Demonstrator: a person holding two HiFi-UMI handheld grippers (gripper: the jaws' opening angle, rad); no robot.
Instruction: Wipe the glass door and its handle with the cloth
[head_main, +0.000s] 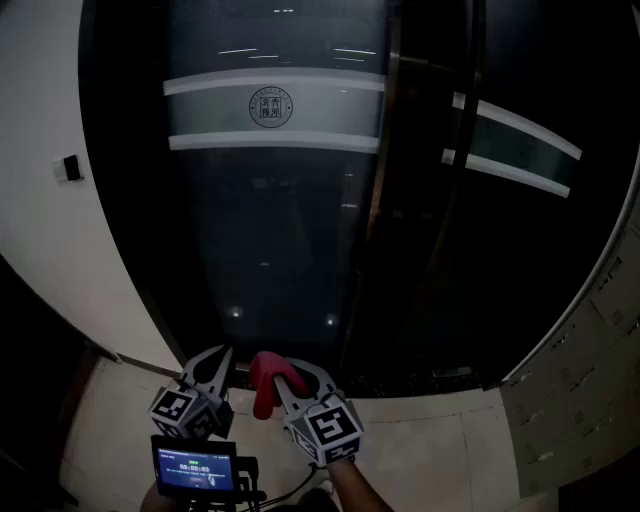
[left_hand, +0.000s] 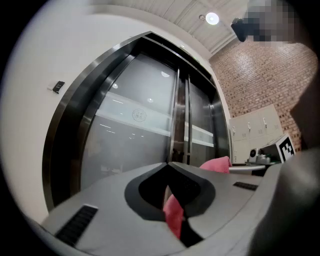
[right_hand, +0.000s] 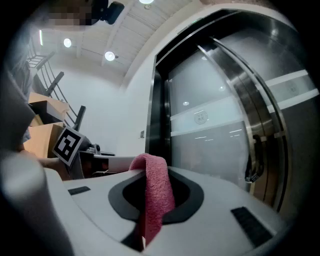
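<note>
The dark glass door (head_main: 280, 230) with a white frosted band fills the head view ahead of me; its vertical metal handle (right_hand: 255, 150) shows at the right of the right gripper view. A pink cloth (head_main: 264, 385) hangs low in front of the door. My right gripper (head_main: 290, 372) is shut on the cloth (right_hand: 155, 195), which drapes over its jaws. Just left of it, my left gripper (head_main: 222, 355) is shut too, and a strip of the cloth (left_hand: 174, 215) sits in the slot between its jaws. Both grippers are short of the glass.
A white wall (head_main: 40, 200) with a small dark switch plate (head_main: 70, 167) runs left of the door. Pale lockers (head_main: 590, 370) stand at the right. The light tiled floor (head_main: 430, 450) lies below. A small screen (head_main: 195, 467) sits under the left gripper.
</note>
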